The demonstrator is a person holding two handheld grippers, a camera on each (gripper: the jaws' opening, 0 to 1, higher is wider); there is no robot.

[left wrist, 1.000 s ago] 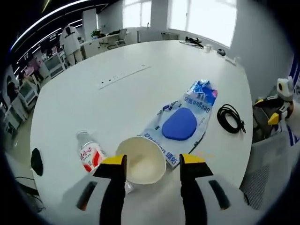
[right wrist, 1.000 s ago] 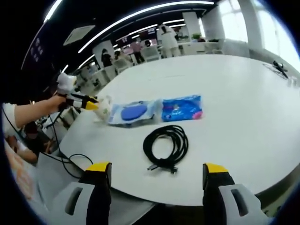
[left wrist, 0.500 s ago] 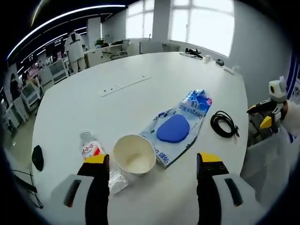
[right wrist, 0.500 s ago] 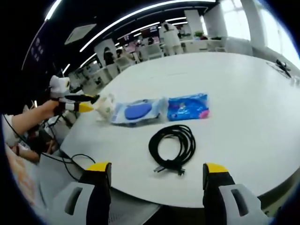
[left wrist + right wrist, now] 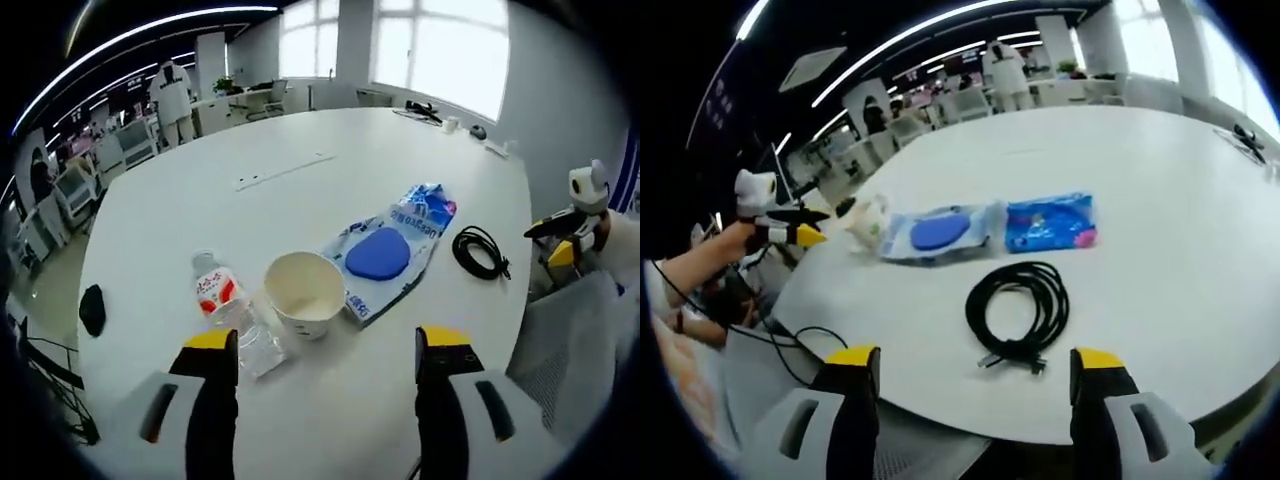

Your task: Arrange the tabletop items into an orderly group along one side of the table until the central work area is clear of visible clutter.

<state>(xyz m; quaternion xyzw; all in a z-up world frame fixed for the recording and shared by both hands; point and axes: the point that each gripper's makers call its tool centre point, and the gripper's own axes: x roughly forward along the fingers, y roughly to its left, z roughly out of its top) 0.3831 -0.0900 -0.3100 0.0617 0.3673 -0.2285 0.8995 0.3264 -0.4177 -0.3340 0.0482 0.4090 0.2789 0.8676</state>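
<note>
Backed away from the paper cup (image 5: 306,292), the left gripper (image 5: 325,347) now has its jaws spread much wider than a second ago, when they flanked the cup closely; now the cup stands free of them on the white table (image 5: 200,210), between and beyond the yellow tips.

On the table, the biggest item is the clear plastic package (image 5: 392,258) with blue printing and a blue oval pad inside it, lying flat just right of the cup and touching or nearly touching its side (I cannot tell which). In the right gripper view the same package (image 5: 937,229) reads as a clear part with the blue oval, with a bright blue printed part (image 5: 1050,221) just beside it. The black cable (image 5: 478,251) lies coiled near the table's right edge, apart from the package; in the right gripper view the coil (image 5: 1020,308) sits nearest the camera. The cup is upright, open mouth up, and looks empty with a pale inside. A plastic water bottle (image 5: 228,314) with a red-and-white label lies on its side just left of the cup. A small dark object (image 5: 92,309) rests near the table's left edge, well apart.

Both grippers are released and grasp nothing: the right gripper (image 5: 966,358) hovers wide apart short of the cable, untouching.
</note>
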